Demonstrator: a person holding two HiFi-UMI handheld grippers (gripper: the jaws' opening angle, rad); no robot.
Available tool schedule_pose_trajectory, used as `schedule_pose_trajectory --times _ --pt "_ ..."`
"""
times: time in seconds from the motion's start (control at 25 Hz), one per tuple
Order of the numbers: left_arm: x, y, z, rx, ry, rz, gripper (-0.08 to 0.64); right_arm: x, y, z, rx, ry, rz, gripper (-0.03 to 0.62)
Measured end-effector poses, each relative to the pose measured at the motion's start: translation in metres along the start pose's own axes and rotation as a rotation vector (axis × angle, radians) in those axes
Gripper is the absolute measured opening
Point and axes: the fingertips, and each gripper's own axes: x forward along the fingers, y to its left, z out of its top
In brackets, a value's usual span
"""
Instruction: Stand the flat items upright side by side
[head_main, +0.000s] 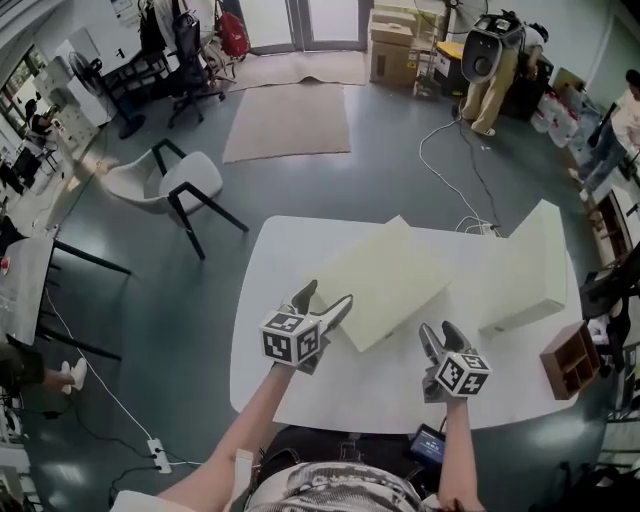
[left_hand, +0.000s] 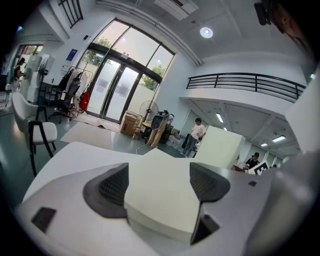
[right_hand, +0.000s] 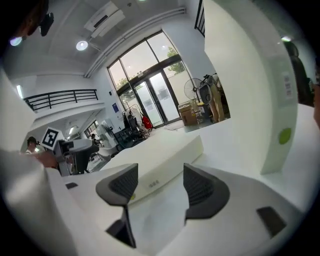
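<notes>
Okay, got a pale cream flat foam slab (head_main: 385, 280) lying flat mid white table (head_main: 300, 400), corner pointing back this way. Nearest by far: left gripper (head_main: 325, 300), jaws spread astride that corner, not visibly pinching; right gripper (head_main: 443, 332) spread, empty, facing its long side

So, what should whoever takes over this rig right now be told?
Left tongs: open, straddling the near corner of the flat slab, no firm grip seen.
Right tongs: open, empty, facing that slab's edge.
The upright slab stands at the right of the table.
Done: one standing. Left: raise the flat one beside it.
</notes>
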Motion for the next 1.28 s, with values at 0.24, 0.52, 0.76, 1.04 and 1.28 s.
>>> schedule_pose_trajectory --times 0.24,0.52,0.76,1.04,1.28 --pt "0.008 0.062 -0.024 -0.147 0.065 0.048 0.374 0.039 -0.014 0.023 0.12 0.036 -0.042 0.361" --pt "0.026 0.095 -0.051 -0.34 0.094 0.087 0.374 0.089 -0.058 0.043 0.419 0.014 -0.091 0.447" --pt "0.033 0.1 -0.068 -0.39 0.119 0.097 0.374 0.114 -0.083 0.042 0.509 0.023 -0.124 0.476" --pt "0.046 0.102 -0.074 -0.388 0.139 0.07 0.374 0.125 -0.087 0.037 0.451 0.059 -0.136 0.476" --pt "0.051 0.104 -0.073 -0.357 0.161 0.03 0.359 0.122 -0.084 0.038 0.466 0.006 -0.121 0.433"
